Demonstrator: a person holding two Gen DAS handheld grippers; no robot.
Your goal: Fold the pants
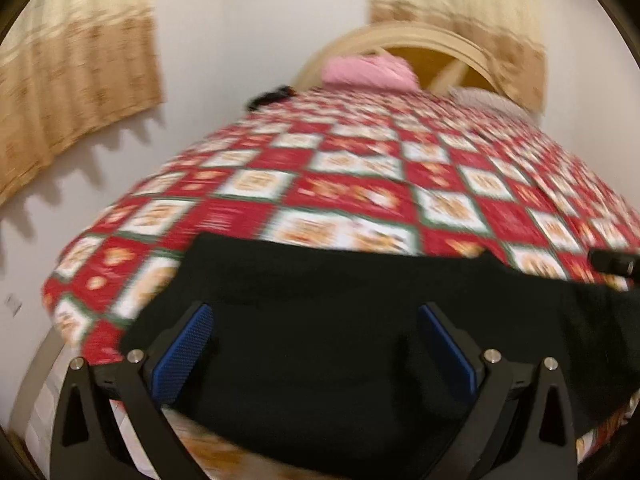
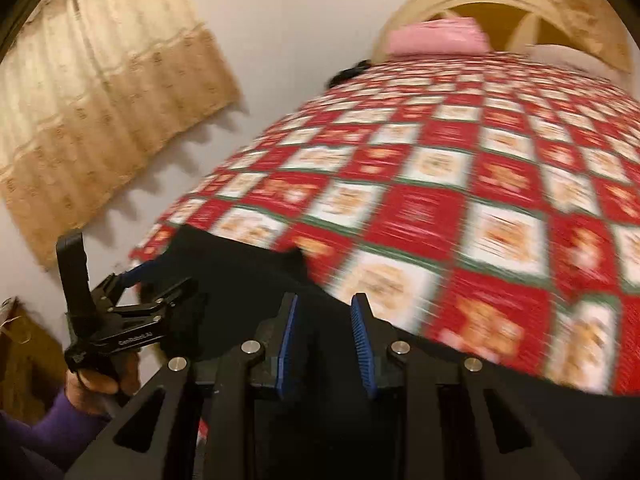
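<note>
Black pants [image 1: 344, 320] lie across the near edge of a bed with a red and white checked cover [image 1: 360, 168]. My left gripper [image 1: 314, 316] is open, its blue pads [image 1: 184, 352] wide apart above the pants' left part. It also shows in the right wrist view [image 2: 136, 276], at the pants' left edge. My right gripper [image 2: 325, 304] hovers over the pants [image 2: 248, 280] with its blue pads [image 2: 288, 340] a narrow gap apart and nothing seen between them. Both views are blurred by motion.
A pink folded cloth [image 1: 368, 72] and a cream headboard [image 1: 420, 40] are at the bed's far end. A small dark object [image 1: 272, 96] lies at the far left edge. Beige curtains [image 1: 72, 80] hang on the white wall left of the bed.
</note>
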